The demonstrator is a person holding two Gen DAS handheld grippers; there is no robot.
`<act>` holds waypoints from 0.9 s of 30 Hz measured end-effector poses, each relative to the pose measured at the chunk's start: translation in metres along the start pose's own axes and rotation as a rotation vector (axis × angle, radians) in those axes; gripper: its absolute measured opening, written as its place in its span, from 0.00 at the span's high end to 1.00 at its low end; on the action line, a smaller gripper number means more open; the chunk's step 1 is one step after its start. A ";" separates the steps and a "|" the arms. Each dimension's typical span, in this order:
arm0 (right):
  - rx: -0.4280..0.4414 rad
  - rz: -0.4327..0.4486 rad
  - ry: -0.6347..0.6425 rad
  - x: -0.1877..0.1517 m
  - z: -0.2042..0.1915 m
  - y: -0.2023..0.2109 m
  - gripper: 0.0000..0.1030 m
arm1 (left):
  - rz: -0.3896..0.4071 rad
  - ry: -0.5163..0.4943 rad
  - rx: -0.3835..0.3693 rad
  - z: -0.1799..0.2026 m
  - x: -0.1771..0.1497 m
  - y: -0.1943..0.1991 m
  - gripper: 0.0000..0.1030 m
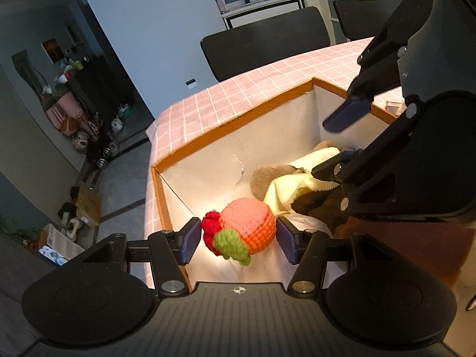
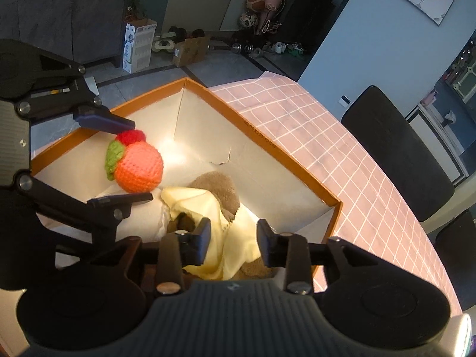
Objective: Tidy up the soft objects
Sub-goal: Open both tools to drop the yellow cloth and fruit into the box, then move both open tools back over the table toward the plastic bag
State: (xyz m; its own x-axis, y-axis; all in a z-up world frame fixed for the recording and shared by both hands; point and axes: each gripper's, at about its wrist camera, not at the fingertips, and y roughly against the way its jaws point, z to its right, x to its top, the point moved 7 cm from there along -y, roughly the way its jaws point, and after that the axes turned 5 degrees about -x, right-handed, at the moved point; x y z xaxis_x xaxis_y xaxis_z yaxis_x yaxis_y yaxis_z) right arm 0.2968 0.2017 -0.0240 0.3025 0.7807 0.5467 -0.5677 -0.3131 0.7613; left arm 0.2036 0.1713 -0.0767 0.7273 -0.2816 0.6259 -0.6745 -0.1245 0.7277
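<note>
An open cardboard box (image 1: 238, 125) with orange rim and white inside stands on the pink checked tablecloth. My left gripper (image 1: 238, 242) is over the box with a crocheted orange peach (image 1: 250, 226) with a green leaf and red berries between its pads; the pads stand slightly apart from it. The peach also shows in the right wrist view (image 2: 138, 166). My right gripper (image 2: 233, 242) is open above a pale yellow cloth (image 2: 220, 223) lying over a brown plush (image 2: 217, 184) inside the box (image 2: 267, 145).
Black chairs (image 1: 264, 44) stand at the table's far side. The tablecloth (image 2: 327, 154) stretches beyond the box. Floor clutter, cartons (image 2: 138, 44) and bags lie past the table edge. White soft material (image 2: 142, 217) lies in the box under the peach.
</note>
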 end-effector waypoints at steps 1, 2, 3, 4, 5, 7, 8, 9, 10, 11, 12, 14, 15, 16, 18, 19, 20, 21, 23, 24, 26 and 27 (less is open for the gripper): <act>-0.002 0.002 0.002 -0.001 0.000 0.001 0.56 | -0.003 -0.001 -0.002 0.001 -0.001 0.001 0.36; -0.002 0.005 0.004 -0.001 0.000 0.003 0.55 | -0.005 -0.004 0.003 0.002 -0.002 0.003 0.35; -0.002 0.007 0.007 -0.002 0.000 0.004 0.54 | -0.007 -0.010 0.009 0.002 -0.001 0.002 0.36; -0.004 0.010 0.008 -0.002 0.000 0.005 0.54 | -0.005 -0.016 0.015 0.003 -0.001 0.003 0.35; -0.006 0.013 0.010 -0.002 0.000 0.007 0.53 | -0.002 -0.019 0.019 0.003 -0.001 0.005 0.36; -0.012 0.023 0.016 -0.001 0.000 0.012 0.49 | 0.005 -0.016 0.021 0.003 0.001 0.006 0.34; -0.014 0.028 0.019 -0.001 0.000 0.015 0.45 | 0.013 -0.011 0.017 0.003 0.001 0.010 0.34; -0.016 0.034 0.024 -0.001 0.000 0.018 0.42 | 0.019 -0.007 0.013 0.003 0.002 0.011 0.33; -0.019 0.039 0.030 -0.001 0.000 0.021 0.42 | 0.024 -0.003 0.012 0.003 0.003 0.014 0.33; -0.021 0.046 0.034 -0.001 0.000 0.025 0.42 | 0.030 0.002 0.013 0.003 0.003 0.018 0.33; -0.021 0.051 0.036 0.000 0.000 0.027 0.42 | 0.034 0.004 0.014 0.004 0.004 0.020 0.33; -0.019 0.067 0.039 -0.001 -0.001 0.035 0.41 | 0.045 0.008 0.020 0.006 0.005 0.025 0.33; -0.018 0.076 0.042 -0.002 -0.001 0.040 0.41 | 0.050 0.010 0.020 0.006 0.005 0.027 0.33; -0.020 0.085 0.045 -0.003 -0.001 0.044 0.41 | 0.056 0.010 0.020 0.007 0.005 0.029 0.33; -0.026 0.104 0.054 -0.006 -0.002 0.054 0.39 | 0.068 0.010 0.018 0.010 0.004 0.034 0.33; -0.028 0.114 0.058 -0.007 -0.003 0.059 0.39 | 0.073 0.009 0.019 0.011 0.004 0.036 0.33; -0.030 0.123 0.062 -0.010 -0.003 0.064 0.38 | 0.079 0.006 0.020 0.013 0.004 0.039 0.33; -0.035 0.132 0.065 -0.013 -0.003 0.068 0.37 | 0.087 0.004 0.022 0.014 0.003 0.042 0.33; -0.037 0.152 0.069 -0.020 -0.004 0.079 0.37 | 0.104 -0.002 0.025 0.018 0.002 0.049 0.33; -0.039 0.163 0.067 -0.024 -0.004 0.084 0.37 | 0.114 -0.003 0.026 0.019 0.002 0.053 0.33; -0.036 0.187 0.058 -0.033 -0.004 0.094 0.37 | 0.140 0.004 0.026 0.022 0.001 0.062 0.33; -0.035 0.199 0.053 -0.038 -0.004 0.100 0.36 | 0.153 0.012 0.022 0.023 0.001 0.065 0.33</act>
State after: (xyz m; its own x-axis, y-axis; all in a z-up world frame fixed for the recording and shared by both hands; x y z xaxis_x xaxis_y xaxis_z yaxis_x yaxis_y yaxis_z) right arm 0.2257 0.1426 0.0303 0.1421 0.7330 0.6652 -0.6385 -0.4457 0.6274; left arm 0.1575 0.1409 -0.0349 0.6173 -0.2880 0.7321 -0.7800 -0.1023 0.6174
